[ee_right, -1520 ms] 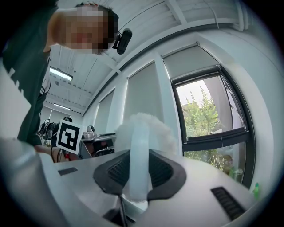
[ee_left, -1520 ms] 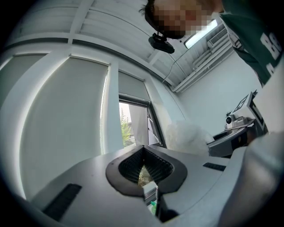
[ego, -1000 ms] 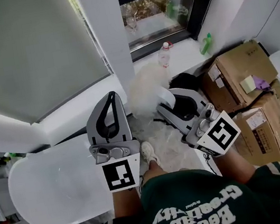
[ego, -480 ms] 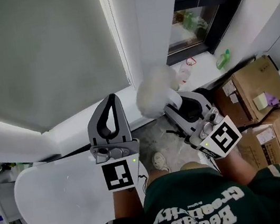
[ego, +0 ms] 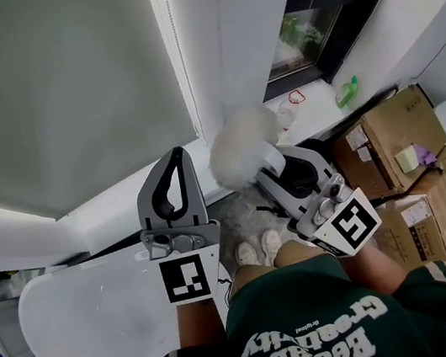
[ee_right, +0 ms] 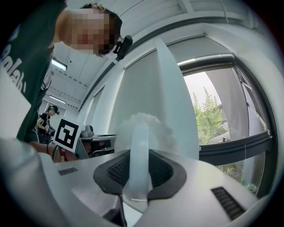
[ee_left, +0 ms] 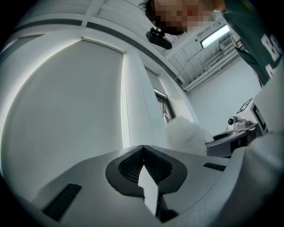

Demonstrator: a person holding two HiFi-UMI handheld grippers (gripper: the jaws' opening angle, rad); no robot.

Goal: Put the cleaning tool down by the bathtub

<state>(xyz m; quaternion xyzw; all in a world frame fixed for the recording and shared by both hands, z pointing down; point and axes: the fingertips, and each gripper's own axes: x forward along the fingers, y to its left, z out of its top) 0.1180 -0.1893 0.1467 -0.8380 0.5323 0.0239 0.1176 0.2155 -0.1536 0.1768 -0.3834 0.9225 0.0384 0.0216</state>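
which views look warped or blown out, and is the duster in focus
Both gripper views are fisheye-warped with dark corners; in the right gripper view the window frame bows and the cleaning tool looks soft up close; the head view is sharper, with the bathtub bright white.

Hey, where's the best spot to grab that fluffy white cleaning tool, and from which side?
Take the smooth pale handle, not the fluffy head, which looks soft and would likely give. Come from the handle's tail end, jaws closing across its narrow stem with the head pointing away. The right gripper is clamped on it that way.
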